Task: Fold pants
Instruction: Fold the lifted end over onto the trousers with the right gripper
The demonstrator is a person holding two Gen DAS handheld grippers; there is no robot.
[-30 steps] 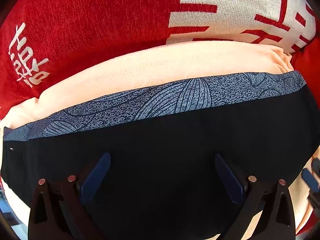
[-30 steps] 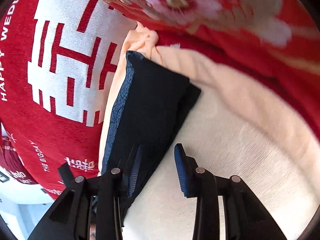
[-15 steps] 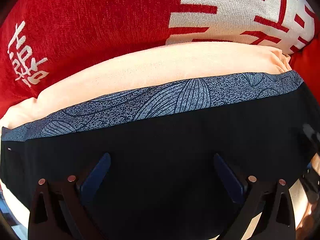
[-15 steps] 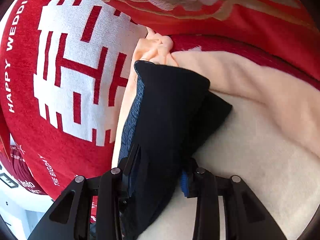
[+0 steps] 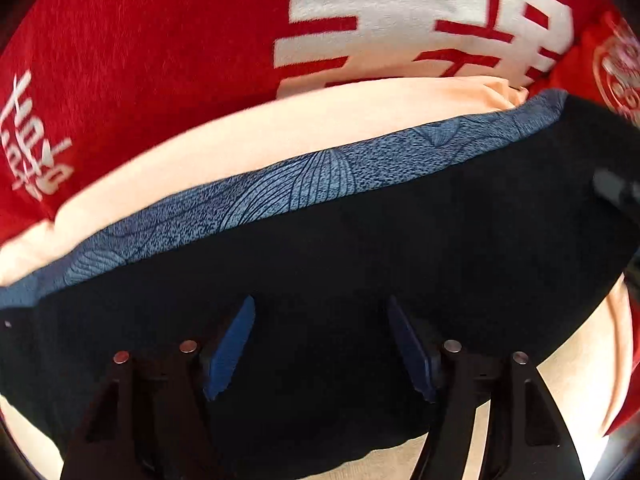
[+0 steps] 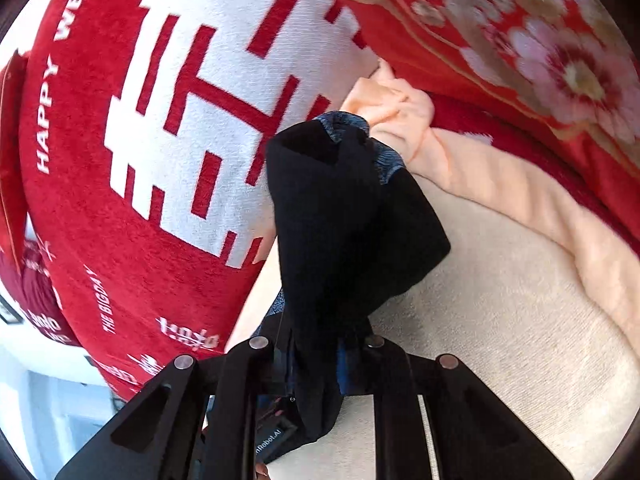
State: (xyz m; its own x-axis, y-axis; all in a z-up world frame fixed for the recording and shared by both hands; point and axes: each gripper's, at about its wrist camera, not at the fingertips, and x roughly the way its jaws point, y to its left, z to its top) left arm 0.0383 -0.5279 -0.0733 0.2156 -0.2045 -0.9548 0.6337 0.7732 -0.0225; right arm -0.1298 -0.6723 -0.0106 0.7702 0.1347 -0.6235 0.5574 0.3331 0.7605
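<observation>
A: Left wrist view first. What is there?

B: The black pants [image 5: 360, 248] spread across a peach blanket [image 5: 240, 144], their blue patterned waistband [image 5: 304, 184] along the far edge. The left gripper [image 5: 320, 346] sits over the dark cloth with its jaws apart, gripping nothing. A red cushion [image 5: 140, 60] with white lettering lies beyond.

A: And the right wrist view?

B: The right gripper [image 6: 316, 354] is clamped on the pants [image 6: 344, 216], which rise bunched from its fingers above the cream blanket [image 6: 500, 300]. The red cushion [image 6: 132, 184] is at left, a floral red quilt [image 6: 520, 40] behind.
</observation>
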